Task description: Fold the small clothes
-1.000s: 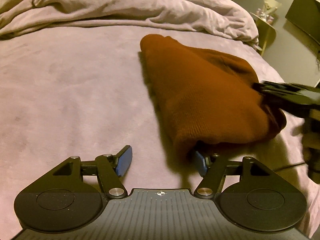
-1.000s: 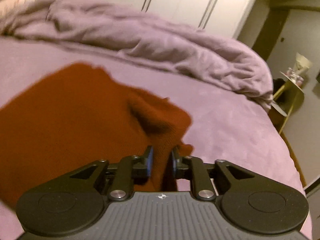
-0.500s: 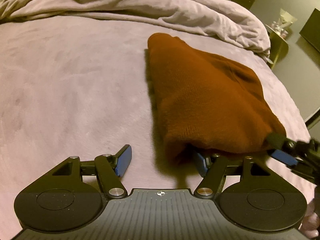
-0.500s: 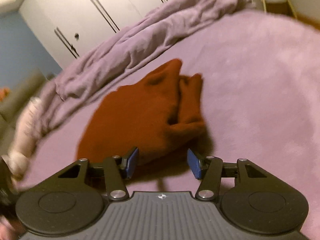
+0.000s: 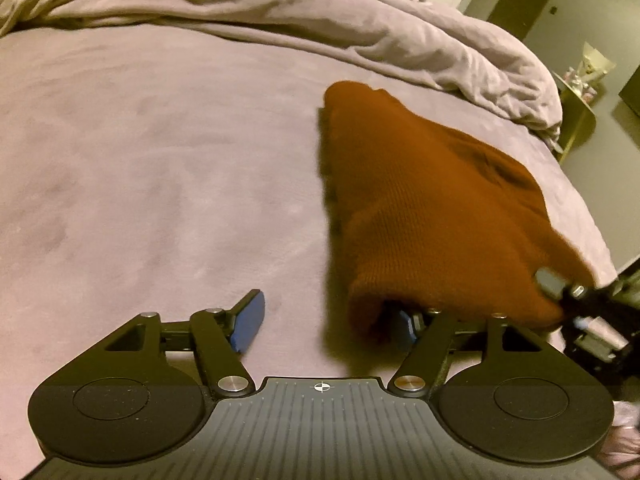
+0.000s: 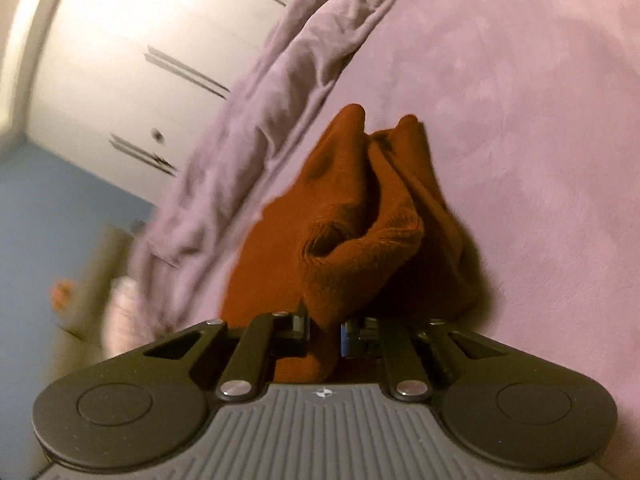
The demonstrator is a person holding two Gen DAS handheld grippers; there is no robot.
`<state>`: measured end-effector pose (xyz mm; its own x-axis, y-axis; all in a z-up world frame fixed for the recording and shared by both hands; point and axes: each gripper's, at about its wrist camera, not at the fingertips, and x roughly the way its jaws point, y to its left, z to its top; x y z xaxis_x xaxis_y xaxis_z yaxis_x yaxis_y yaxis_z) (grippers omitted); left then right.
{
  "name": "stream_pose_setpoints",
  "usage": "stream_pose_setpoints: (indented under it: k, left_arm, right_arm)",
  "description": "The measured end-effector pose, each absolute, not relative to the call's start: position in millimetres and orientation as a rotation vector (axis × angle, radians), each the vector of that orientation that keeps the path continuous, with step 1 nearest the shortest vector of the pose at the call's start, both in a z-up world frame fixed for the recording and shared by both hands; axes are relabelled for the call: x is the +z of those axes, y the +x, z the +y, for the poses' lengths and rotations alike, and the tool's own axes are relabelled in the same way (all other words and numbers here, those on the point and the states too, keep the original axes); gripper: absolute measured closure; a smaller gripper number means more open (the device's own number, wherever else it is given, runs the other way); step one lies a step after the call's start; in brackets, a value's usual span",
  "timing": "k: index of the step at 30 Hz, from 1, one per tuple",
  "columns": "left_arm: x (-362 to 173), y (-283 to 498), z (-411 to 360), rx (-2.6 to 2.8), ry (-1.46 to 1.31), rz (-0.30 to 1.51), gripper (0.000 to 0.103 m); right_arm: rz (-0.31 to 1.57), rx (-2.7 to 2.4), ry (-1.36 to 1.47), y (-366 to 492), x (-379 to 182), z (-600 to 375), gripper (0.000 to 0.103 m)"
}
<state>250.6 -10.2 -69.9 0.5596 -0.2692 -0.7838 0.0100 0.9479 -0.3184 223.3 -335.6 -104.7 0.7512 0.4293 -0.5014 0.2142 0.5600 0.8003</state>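
A rust-brown knit garment (image 5: 424, 200) lies folded over on the mauve bed, running from the middle toward the right edge. My left gripper (image 5: 326, 320) is open at its near edge; the left fingertip (image 5: 250, 318) rests on bare sheet and the right fingertip is tucked under the garment's hem. My right gripper (image 6: 324, 328) is shut on the garment's (image 6: 360, 216) near corner, and the cloth bunches up between its fingers. The right gripper also shows in the left wrist view (image 5: 560, 288) at the garment's near right corner.
A crumpled mauve duvet (image 5: 280, 12) is heaped along the far side of the bed. A gold side table (image 5: 576, 108) with small items stands past the bed's right edge. White wardrobe doors (image 6: 120, 60) are behind the bed.
My right gripper let go, swung round to the garment's near right corner, and has closed on it. The left gripper stayed open at the near hem.
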Motion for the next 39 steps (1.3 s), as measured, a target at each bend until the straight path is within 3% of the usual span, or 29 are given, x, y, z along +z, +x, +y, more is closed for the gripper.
stream_pose_setpoints:
  k: [5,8,13,20,30,37,39]
  left_arm:
    - [-55.3,236.1,6.3,-0.153,-0.216,0.986,0.03]
    - [-36.3,233.2,16.7,-0.124,-0.19,0.922,0.029]
    - [-16.2,260.2,4.1,-0.157,-0.25,0.854,0.028]
    - [-35.9,295.2,-33.7,-0.158,-0.176,0.871,0.028]
    - [-58.4,292.8,-23.0,-0.188,-0.201,0.881,0.025]
    - [-71.4,293.5,-20.4,-0.188,-0.271,0.897,0.02]
    - [-73.6,290.9,-20.4,-0.18,-0.27,0.889,0.015]
  right_arm:
    - [0.802,0.13,0.755,215.0,-100.2,-338.5,0.094]
    - [0.789,0.086,0.643,204.4,-75.0,-340.4,0.084]
    - [0.693,0.031,0.381,204.5,-35.3,-314.3,0.083]
    - [0.624,0.146,0.238,238.9,-10.2,-264.3,0.083]
    - [0.731,0.299,0.126,268.8,-52.8,-213.0,0.083]
    - [0.706,0.281,-0.015,252.8,-70.7,-202.3,0.083]
    - [0.703,0.282,-0.018,252.6,-73.4,-202.5,0.083]
